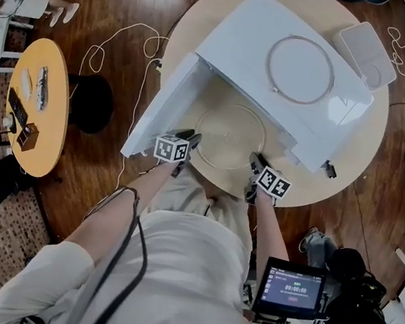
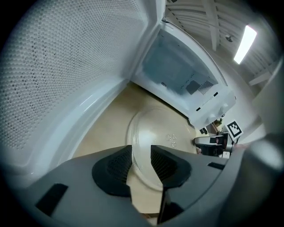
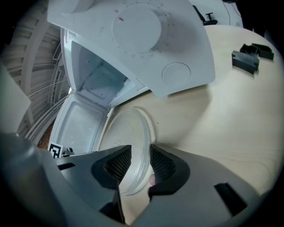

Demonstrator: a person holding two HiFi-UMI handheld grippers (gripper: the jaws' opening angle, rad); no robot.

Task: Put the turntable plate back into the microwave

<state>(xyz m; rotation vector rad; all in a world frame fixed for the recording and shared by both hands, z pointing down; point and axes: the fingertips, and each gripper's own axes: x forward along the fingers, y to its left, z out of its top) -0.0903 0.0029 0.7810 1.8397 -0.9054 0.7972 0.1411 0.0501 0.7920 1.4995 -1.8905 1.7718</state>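
Head view looks down on a white microwave [image 1: 244, 35] on a round table [image 1: 356, 143], its door [image 1: 161, 110] swung wide open at the side nearer the left gripper [image 1: 191, 139]. The glass turntable plate [image 1: 230, 131] is just in front of the microwave's open mouth, outside the cavity, over the pale tabletop. The left gripper and the right gripper [image 1: 257, 162] flank it, one at each side of its near rim. A thin ring [image 1: 268, 63] lies on top of the microwave.

In the left gripper view, the left gripper [image 2: 141, 162] points toward the microwave, and its jaws stand apart with the plate's [image 2: 159, 137] rim running between the pads. Bare gaps show beside the glass, so it is straddled rather than clamped. The door's dotted inner face [image 2: 66, 75] fills the side, and the empty cavity [image 2: 177, 71] lies beyond the plate.

In the right gripper view, the right gripper [image 3: 141, 164] likewise has its jaws parted around the plate's [image 3: 126, 137] edge. The rim lies close to one pad and clear of the other (no firm pinch shows). Whether the plate lies flat on the table or is tipped up slightly in front of the microwave [image 3: 146, 48] cannot be told. Small black parts [image 3: 248, 57] lie on the table beside the microwave, well apart from the plate.
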